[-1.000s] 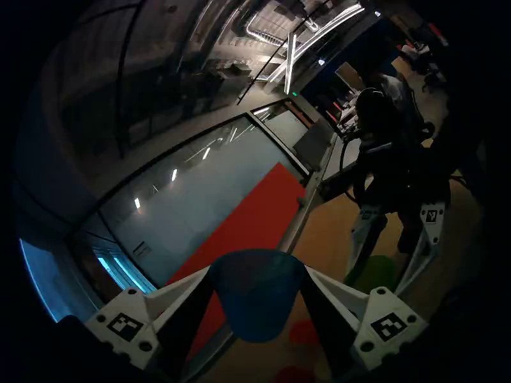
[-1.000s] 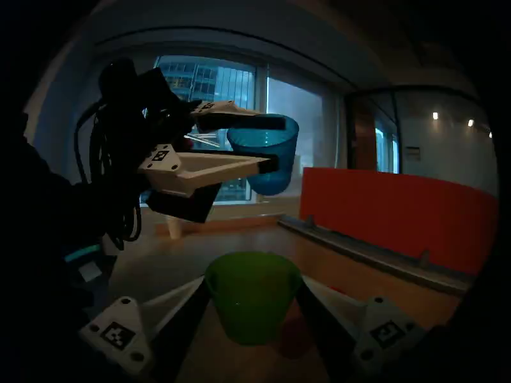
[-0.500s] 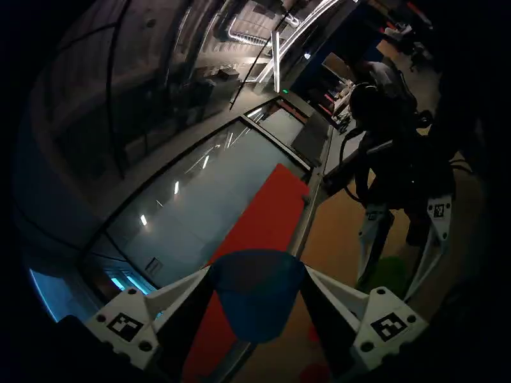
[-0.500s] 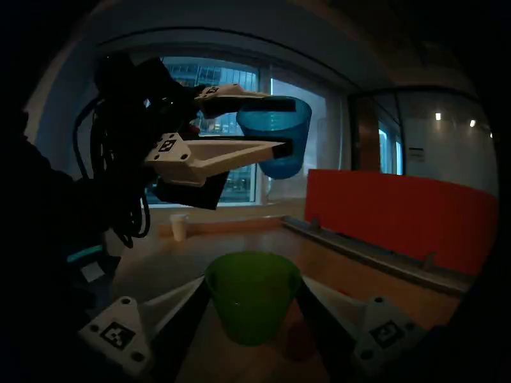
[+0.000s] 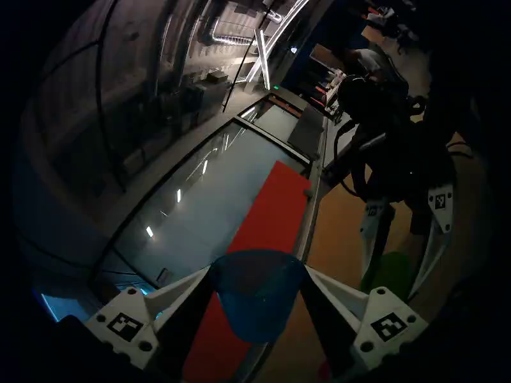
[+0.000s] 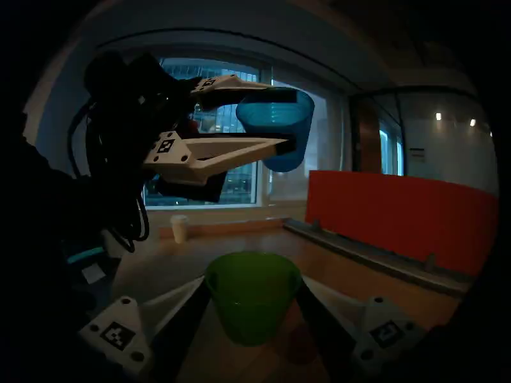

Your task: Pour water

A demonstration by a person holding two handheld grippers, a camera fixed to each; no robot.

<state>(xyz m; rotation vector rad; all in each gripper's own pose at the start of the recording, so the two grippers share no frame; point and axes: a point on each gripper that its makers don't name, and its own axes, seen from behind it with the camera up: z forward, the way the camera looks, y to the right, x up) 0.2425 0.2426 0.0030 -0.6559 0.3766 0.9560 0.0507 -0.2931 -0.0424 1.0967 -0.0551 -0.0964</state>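
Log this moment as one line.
left gripper: shut on blue cup | right gripper: shut on green cup | blue cup higher than green cup

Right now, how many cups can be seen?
3: a blue cup held in the left gripper, a green cup in the right gripper, a small white cup far off below the window.

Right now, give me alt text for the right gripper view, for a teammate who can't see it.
The right gripper holds a green cup over a wooden table. Above and beyond it, the left gripper holds a blue cup against a window; a red panel stands at right.
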